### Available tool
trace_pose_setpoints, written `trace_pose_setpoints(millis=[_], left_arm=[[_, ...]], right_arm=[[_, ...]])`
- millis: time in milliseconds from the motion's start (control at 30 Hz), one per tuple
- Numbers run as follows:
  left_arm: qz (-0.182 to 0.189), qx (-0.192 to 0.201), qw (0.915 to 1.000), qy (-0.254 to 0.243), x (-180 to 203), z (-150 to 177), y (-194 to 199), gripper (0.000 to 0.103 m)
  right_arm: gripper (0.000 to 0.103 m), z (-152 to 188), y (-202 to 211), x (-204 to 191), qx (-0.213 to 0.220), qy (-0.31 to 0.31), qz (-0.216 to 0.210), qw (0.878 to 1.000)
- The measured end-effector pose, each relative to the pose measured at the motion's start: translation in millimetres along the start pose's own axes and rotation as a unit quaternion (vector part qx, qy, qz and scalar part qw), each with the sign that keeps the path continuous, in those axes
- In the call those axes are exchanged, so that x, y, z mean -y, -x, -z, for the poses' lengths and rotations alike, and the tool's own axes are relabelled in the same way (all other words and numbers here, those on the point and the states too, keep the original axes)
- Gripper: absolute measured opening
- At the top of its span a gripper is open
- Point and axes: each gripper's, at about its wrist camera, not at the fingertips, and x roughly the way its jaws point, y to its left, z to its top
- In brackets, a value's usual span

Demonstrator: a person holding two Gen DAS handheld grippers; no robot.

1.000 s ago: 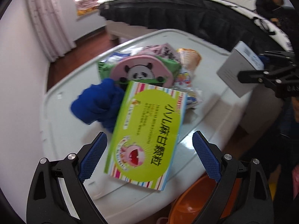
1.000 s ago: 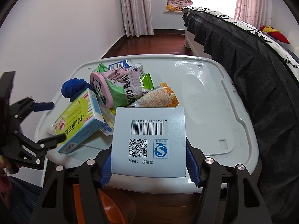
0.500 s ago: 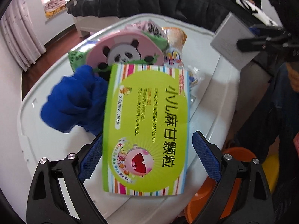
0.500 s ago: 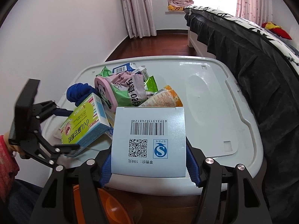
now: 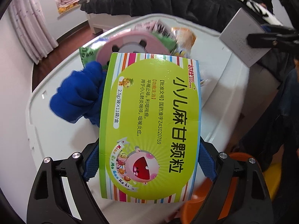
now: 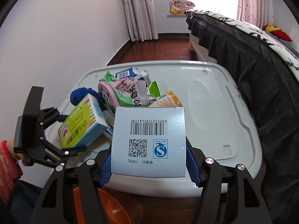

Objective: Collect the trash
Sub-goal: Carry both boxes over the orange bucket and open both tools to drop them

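Observation:
My left gripper (image 5: pixel 147 160) is shut on a green striped medicine box (image 5: pixel 149 123), its blue pads pressed against both long sides; the box also shows in the right wrist view (image 6: pixel 82 125), held by the left gripper (image 6: pixel 71 132) at the lid's left edge. My right gripper (image 6: pixel 148 166) is shut on a pale blue box (image 6: pixel 148 141) with a barcode, held over the lid's near edge; it also shows in the left wrist view (image 5: pixel 241 37). A trash pile lies on the white bin lid (image 6: pixel 205 97): a pink panda case (image 6: pixel 108 97), snack wrappers (image 6: pixel 134 93), a blue cloth (image 5: pixel 78 93).
An orange bin (image 6: pixel 112 205) stands on the floor below the lid's near edge, and shows in the left wrist view (image 5: pixel 229 186). A bed with a dark skirt (image 6: pixel 252 65) runs along the right. A white wall is at the left.
My left gripper has moved in around the green box and shut on it; it was open before. The right gripper keeps holding the pale blue box, almost still.

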Motion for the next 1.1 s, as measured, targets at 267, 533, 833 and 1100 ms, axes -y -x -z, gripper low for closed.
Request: trace_pose_setpoints(millis=[267, 533, 833, 1100], left_arm=[[-0.053, 0.015, 0.9974, 0.046, 42, 7, 58, 0.084], [-0.061, -0.058, 0.9869, 0.138, 82, 46, 86, 0.084], [-0.003, -0.178, 0.9488, 0.261, 114, 116, 52, 0.084], [0.023, -0.246, 0.9076, 0.339, 128, 149, 17, 0.084]], right_arm=[[0.064, -2, 29, -6, 0.027, 0.02, -0.004, 0.999], [0.064, 24, 54, -28, -0.011, 0.07, -0.056, 0.996], [0.064, 78, 49, -51, -0.104, 0.096, -0.105, 0.984], [0.064, 117, 20, -73, -0.186, 0.111, -0.132, 0.967]])
